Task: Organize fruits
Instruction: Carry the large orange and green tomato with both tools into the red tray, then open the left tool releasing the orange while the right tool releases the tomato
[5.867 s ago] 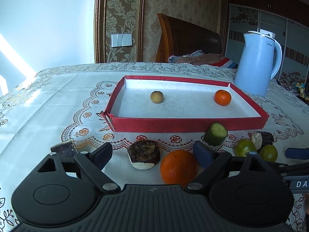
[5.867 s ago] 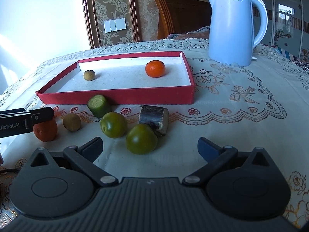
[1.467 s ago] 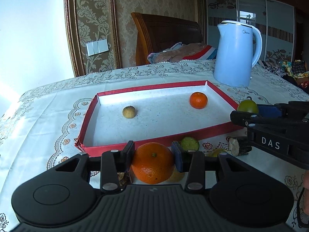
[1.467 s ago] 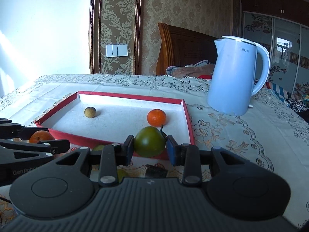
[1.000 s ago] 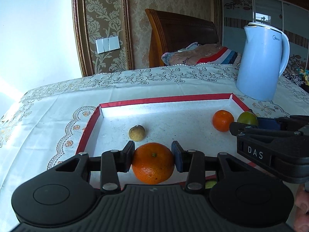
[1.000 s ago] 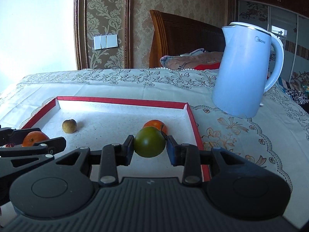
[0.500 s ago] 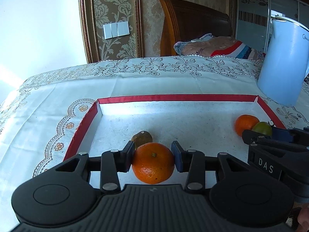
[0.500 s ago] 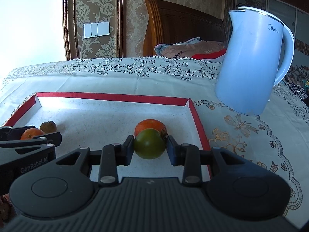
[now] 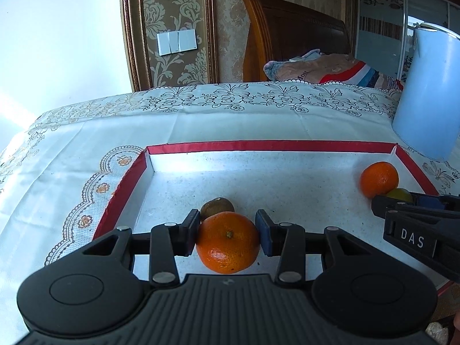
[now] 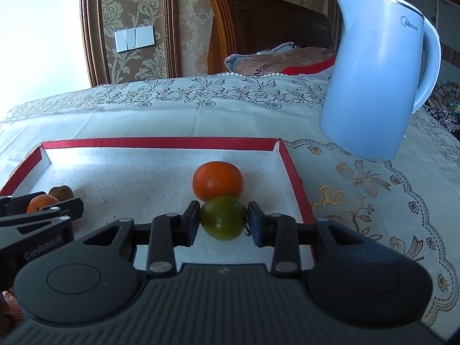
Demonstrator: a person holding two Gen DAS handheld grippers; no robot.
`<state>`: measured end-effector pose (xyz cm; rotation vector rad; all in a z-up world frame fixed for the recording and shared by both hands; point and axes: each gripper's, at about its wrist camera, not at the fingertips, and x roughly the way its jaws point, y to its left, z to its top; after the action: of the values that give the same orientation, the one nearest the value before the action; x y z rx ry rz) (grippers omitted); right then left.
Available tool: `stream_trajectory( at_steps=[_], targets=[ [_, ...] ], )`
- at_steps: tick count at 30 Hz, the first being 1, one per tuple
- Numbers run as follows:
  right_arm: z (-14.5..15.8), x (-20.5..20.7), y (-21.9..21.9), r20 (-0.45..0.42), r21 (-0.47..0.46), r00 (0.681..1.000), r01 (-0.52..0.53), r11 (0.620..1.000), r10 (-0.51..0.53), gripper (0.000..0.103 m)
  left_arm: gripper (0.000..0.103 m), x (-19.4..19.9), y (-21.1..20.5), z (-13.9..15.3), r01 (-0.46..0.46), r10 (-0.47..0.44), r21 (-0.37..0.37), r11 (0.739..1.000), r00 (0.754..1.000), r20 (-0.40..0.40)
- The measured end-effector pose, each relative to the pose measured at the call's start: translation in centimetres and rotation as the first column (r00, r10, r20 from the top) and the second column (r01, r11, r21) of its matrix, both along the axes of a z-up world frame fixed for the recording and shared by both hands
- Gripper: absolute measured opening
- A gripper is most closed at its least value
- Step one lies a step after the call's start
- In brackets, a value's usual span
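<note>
My left gripper (image 9: pixel 228 231) is shut on an orange (image 9: pixel 228 243) and holds it low over the red-walled tray (image 9: pixel 270 145), just in front of a small brown fruit (image 9: pixel 217 207). My right gripper (image 10: pixel 223 220) is shut on a green tomato (image 10: pixel 222 220) inside the tray (image 10: pixel 161 142), right in front of a small orange (image 10: pixel 217 184) lying on the tray floor. The small orange also shows in the left wrist view (image 9: pixel 379 178), with the right gripper (image 9: pixel 408 201) beside it. The left gripper with its orange (image 10: pixel 40 203) shows at the left of the right wrist view.
A light blue kettle (image 10: pixel 376 80) stands on the patterned tablecloth (image 10: pixel 359 189) to the right of the tray. A wooden headboard (image 9: pixel 293 37) and bedding lie behind the table.
Both grippers have moved forward and lower into the tray with their fruits held. The tomato now sits close against the small orange, and the held orange is next to the brown fruit.
</note>
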<state>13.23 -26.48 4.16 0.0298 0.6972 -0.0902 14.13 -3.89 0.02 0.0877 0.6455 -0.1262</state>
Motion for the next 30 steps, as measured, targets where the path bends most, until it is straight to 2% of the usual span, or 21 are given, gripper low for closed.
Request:
stream_trajectory(
  at_steps=[12, 14, 18, 28, 30],
  targets=[
    [0.05, 0.16, 0.0, -0.002, -0.001, 1.0, 0.005, 1.0, -0.005, 0.035, 0.042, 0.15, 0.28, 0.01, -0.013, 0.013, -0.014, 1.0, 1.0, -0.008],
    [0.12, 0.08, -0.02, 0.003, -0.008, 1.0, 0.008, 1.0, -0.008, 0.041, 0.043, 0.09, 0.27, -0.02, -0.007, 0.007, -0.015, 1.0, 1.0, -0.01],
    [0.13, 0.08, 0.01, -0.001, -0.017, 1.0, 0.005, 1.0, -0.005, 0.051, 0.057, -0.22, 0.25, 0.15, -0.017, 0.017, -0.012, 1.0, 1.0, 0.017],
    [0.23, 0.06, -0.02, 0.004, -0.019, 1.0, 0.011, 1.0, -0.011, 0.063, 0.059, -0.08, 0.59, 0.19, -0.025, 0.025, -0.033, 0.999, 1.0, 0.0],
    [0.27, 0.04, -0.03, 0.006, -0.02, 1.0, 0.014, 1.0, -0.014, 0.066, 0.062, -0.11, 0.61, 0.18, -0.023, 0.023, -0.036, 0.999, 1.0, -0.004]
  ],
)
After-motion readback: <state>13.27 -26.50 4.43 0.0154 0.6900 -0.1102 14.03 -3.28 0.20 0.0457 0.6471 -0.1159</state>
